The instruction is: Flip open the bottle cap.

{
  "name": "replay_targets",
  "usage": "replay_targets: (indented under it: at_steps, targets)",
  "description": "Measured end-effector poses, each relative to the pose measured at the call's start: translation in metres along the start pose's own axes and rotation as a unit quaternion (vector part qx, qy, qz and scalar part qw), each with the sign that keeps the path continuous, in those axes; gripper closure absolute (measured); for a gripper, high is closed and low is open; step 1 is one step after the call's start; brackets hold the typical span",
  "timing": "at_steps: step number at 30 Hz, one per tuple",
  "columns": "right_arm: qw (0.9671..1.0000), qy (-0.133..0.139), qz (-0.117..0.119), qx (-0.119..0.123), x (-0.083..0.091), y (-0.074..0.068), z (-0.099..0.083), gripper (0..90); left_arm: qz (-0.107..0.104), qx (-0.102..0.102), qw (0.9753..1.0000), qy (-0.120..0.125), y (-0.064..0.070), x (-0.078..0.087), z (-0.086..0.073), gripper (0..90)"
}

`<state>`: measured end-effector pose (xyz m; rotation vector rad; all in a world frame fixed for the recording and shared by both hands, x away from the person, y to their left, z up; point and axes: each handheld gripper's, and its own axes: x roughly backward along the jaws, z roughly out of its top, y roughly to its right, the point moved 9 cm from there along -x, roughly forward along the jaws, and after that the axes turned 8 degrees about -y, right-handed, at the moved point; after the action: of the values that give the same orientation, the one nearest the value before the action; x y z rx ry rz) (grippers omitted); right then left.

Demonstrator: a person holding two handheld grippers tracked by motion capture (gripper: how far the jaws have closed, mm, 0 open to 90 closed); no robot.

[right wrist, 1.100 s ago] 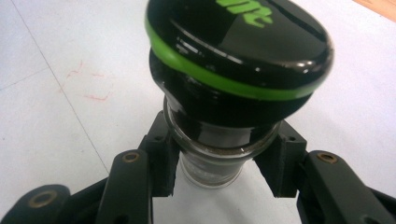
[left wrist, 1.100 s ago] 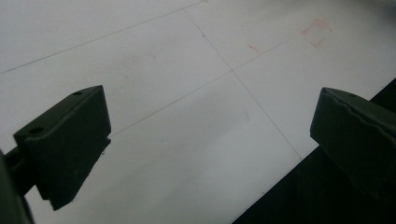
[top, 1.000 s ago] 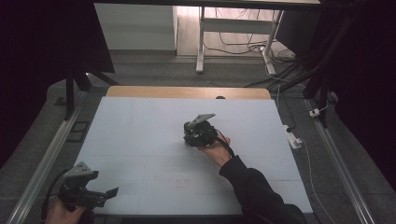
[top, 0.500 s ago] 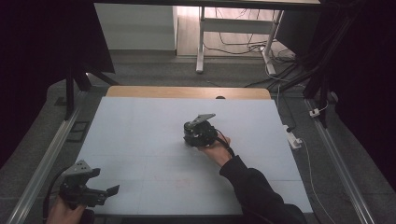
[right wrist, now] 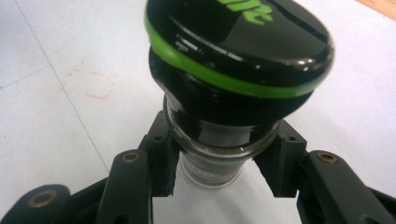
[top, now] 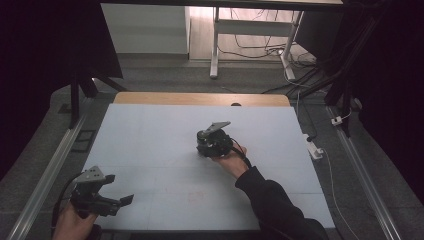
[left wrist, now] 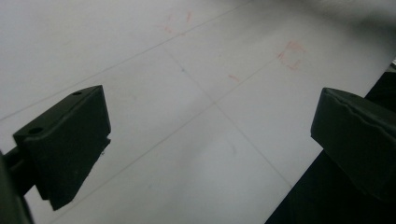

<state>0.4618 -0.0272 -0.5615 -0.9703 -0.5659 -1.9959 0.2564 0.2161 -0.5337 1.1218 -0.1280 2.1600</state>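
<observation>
Black-capped, 1 jar (right wrist: 219,112) sits clamped between the right gripper (right wrist: 219,163) fingers; left gripper (left wrist: 210,140) fingers apart over 1 white table (top: 150,145)

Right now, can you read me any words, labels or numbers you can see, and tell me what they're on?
Green lettering on the black cap of the jar held in the right gripper: cut off at the frame's top edge, not readable; only the bottoms of a few letters show.
Faint red marks on the white table: corner-like strokes, not letters.
No other text can be read.
</observation>
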Motion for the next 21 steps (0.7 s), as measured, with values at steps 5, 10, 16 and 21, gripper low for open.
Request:
replay_targets:
  at_steps: [5,10,16,21]
  targets:
    - [1.0,0.0,0.0,0.002,0.0,0.0,0.0,52.3,-0.013,-0.014,0.9998,0.011,0.002,-0.008,0.014,0.0]
    - [1.0,-0.001,0.001,0.0,0.0,0.0,0.0,52.3,-0.019,-0.021,0.9995,0.015,0.005,-0.018,0.027,0.0]
    - [1.0,0.001,0.002,0.001,0.0,0.0,0.0,52.3,-0.015,-0.034,0.9989,0.029,0.005,-0.027,0.046,0.0]
    - [1.0,0.0,0.002,-0.001,0.0,0.0,0.0,52.3,-0.018,-0.043,0.9984,0.033,0.005,-0.036,0.062,0.0]
